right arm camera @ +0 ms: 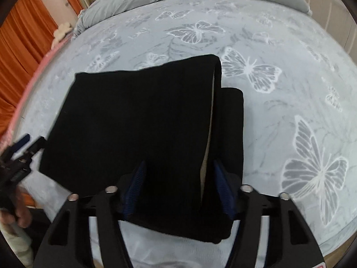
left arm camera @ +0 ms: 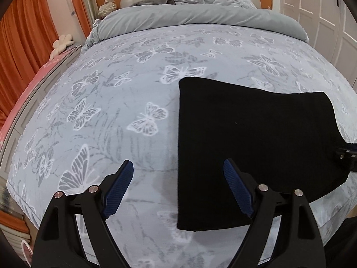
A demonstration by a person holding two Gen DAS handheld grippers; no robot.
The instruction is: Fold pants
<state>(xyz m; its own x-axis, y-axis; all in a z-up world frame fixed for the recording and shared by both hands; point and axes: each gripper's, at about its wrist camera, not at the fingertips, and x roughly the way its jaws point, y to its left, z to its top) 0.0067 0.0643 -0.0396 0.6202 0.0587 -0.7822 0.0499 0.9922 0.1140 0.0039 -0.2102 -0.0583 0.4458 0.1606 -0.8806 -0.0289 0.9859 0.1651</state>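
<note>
1. Blue pads of the right gripper (right arm camera: 179, 187) are being held apart astride the folded black pants (right arm camera: 142, 122), nothing clamped, probably for neatening.
2. Pants are being rested on the butterfly bedspread (left arm camera: 111, 93), at the left gripper's (left arm camera: 178, 189) two o'clock; its jaws are being kept wide, empty.

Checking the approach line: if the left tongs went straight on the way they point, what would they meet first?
Probably the bedspread, bare between the open left tongs; the pants lie just right of that line.
</note>
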